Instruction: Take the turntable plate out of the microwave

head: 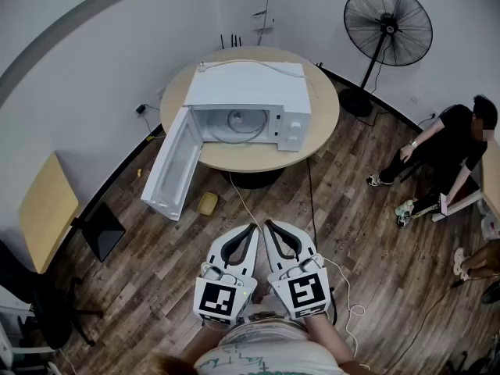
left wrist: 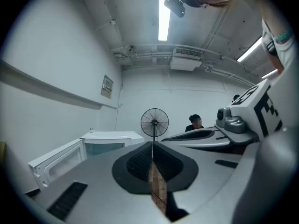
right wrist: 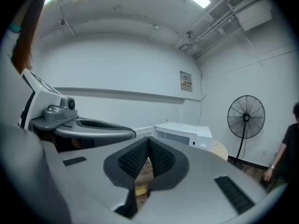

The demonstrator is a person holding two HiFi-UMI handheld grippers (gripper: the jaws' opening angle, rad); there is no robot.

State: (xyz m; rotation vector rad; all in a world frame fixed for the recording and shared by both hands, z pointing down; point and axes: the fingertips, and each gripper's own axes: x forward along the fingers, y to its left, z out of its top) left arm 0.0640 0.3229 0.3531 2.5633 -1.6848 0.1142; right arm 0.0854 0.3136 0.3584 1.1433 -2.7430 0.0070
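- Left gripper (head: pixel 251 229): its jaws are pressing together on nothing.
- Right gripper (head: pixel 269 225): its jaws are likewise staying shut and empty (tips just beside the left's).
- Turntable plate (head: pixel 246 123): it is sitting inside the microwave (head: pixel 250 88), whose door (head: pixel 172 166) is hanging open past the round table's (head: pixel 324 119) left edge.

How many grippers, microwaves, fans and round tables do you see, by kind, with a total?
Grippers: 2 (left gripper, right gripper)
Microwave: 1
Fan: 1
Round table: 1
Total: 5
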